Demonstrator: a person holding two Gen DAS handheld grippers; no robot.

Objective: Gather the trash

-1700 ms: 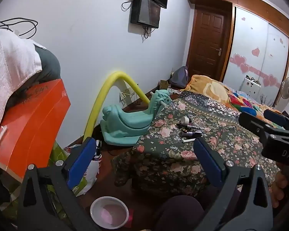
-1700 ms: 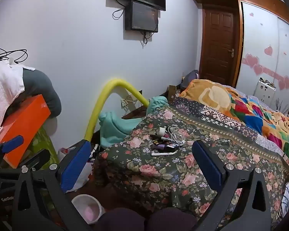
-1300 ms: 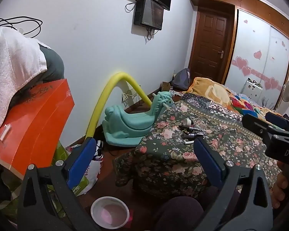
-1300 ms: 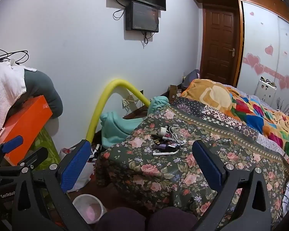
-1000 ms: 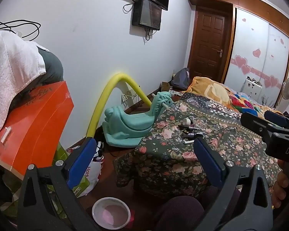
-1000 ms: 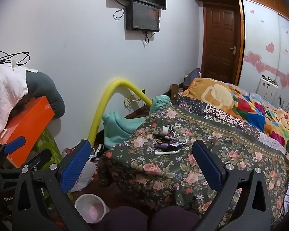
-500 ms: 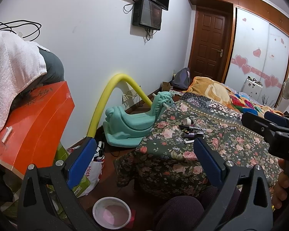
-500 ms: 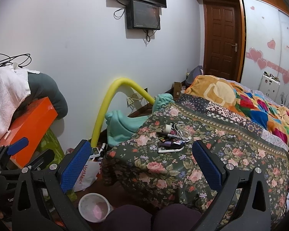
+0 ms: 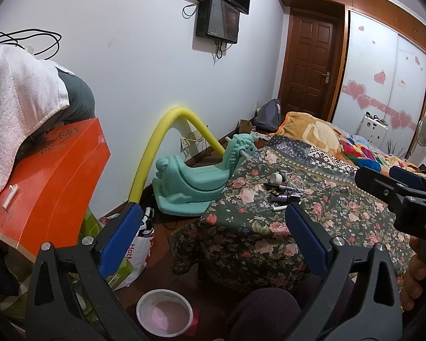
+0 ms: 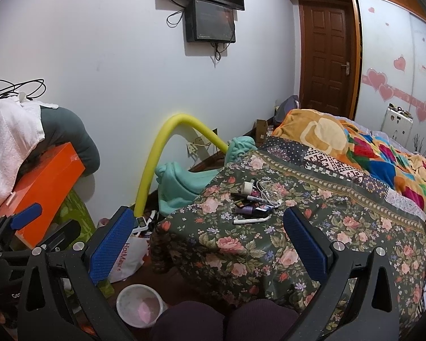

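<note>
Barely shifted since before, both views slightly raised | left wrist: left gripper (image 9: 213,238) spread, empty, trash clutter (image 9: 284,190) on floral bedspread (image 9: 269,227), bowl (image 9: 164,312) on floor | right wrist: right gripper (image 10: 210,238) spread, empty, marker (image 10: 257,199) among clutter, well ahead.

Bedspread (image 10: 321,227) open, clutter (image 10: 254,199) mid-bed
</note>
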